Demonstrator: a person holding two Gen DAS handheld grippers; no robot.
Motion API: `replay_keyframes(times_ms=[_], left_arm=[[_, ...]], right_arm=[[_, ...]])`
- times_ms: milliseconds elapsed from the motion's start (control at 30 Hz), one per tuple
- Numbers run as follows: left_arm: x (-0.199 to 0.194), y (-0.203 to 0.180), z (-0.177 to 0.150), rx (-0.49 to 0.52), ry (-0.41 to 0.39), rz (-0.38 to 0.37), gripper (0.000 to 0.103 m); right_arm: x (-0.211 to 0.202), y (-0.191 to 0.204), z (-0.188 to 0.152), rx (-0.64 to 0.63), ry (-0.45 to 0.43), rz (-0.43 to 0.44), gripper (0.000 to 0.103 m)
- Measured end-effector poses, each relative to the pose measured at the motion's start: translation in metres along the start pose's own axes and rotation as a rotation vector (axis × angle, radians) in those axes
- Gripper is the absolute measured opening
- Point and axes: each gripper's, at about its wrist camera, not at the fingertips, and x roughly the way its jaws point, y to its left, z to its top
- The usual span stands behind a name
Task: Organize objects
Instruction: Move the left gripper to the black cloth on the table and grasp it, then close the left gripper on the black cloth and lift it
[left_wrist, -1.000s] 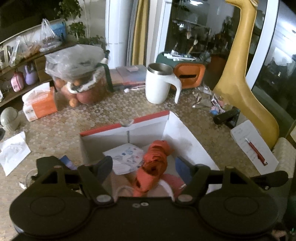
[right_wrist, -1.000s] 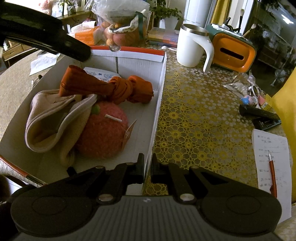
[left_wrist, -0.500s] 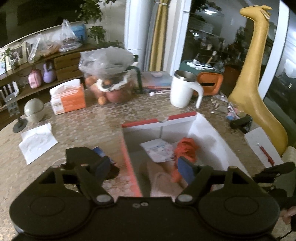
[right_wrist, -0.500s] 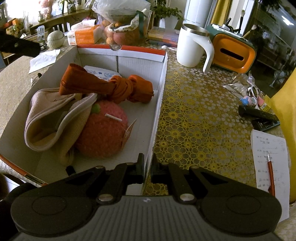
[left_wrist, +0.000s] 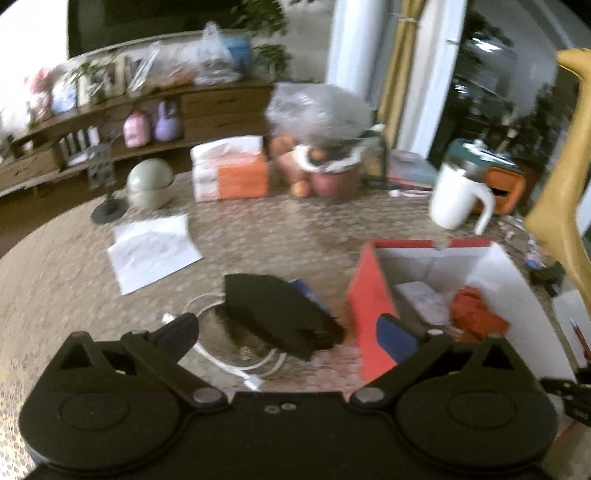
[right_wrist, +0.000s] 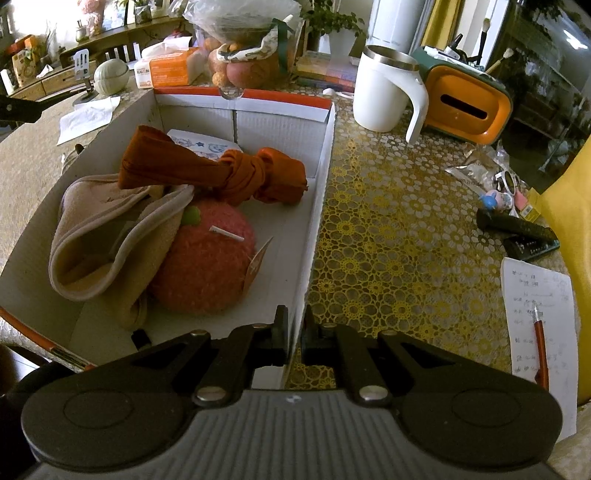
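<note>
A lived-in home, a living or dining room, shows in the lace-patterned table (right_wrist: 388, 229) crowded with a tissue box (left_wrist: 231, 173), a bag of fruit (left_wrist: 321, 147) and a white mug (right_wrist: 384, 92), with a wooden sideboard (left_wrist: 207, 107) of ornaments, houseplants and yellow curtains (left_wrist: 397, 66) behind.

The left gripper (left_wrist: 286, 330) has swung away from the cardboard box (left_wrist: 371, 306): a second ago its jaws stood over the box's inside with the knotted orange cloth (left_wrist: 476, 317) between them, and now that cloth lies beyond the right-hand finger. The box's red side wall now sits just inside that finger. Between the jaws now lie a black object (left_wrist: 277, 314) and a looped white cable (left_wrist: 240, 363) on the table (left_wrist: 66, 280). The jaws are opening, wider than before, and nothing is gripped between them. In the right wrist view, the left gripper's dark finger that crossed the box's far left corner has drawn off to the frame's left edge.
</note>
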Motion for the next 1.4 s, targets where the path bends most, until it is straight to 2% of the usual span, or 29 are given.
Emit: replay_keyframes(times_ms=[367,867,1000,1100,1267,1400], left_arm=[[0.053,0.038,0.002,-0.155,0.089,0.024,0.102],[0.12,0.03,0.011,-0.198,0.173,0.015,0.101],[0.13,0.021,0.011,-0.168,0.186,0.023,0.099],[0.133,0.017,0.01,-0.163,0.186,0.028,0.095],[0.137,0.013,0.008,-0.16,0.191,0.04,0.078],[0.135,0.013,0.006,-0.162,0.184,0.048,0.07]], right_arm=[[0.0,0.0,0.002,-0.003,0.011,-0.001,0.006],[0.0,0.001,0.002,-0.016,0.018,0.001,0.006],[0.0,0.001,0.002,-0.017,0.019,0.002,0.006],[0.0,0.001,0.002,-0.017,0.019,0.002,0.006],[0.0,0.001,0.002,-0.016,0.019,0.002,0.006],[0.0,0.001,0.002,-0.016,0.019,0.002,0.006]])
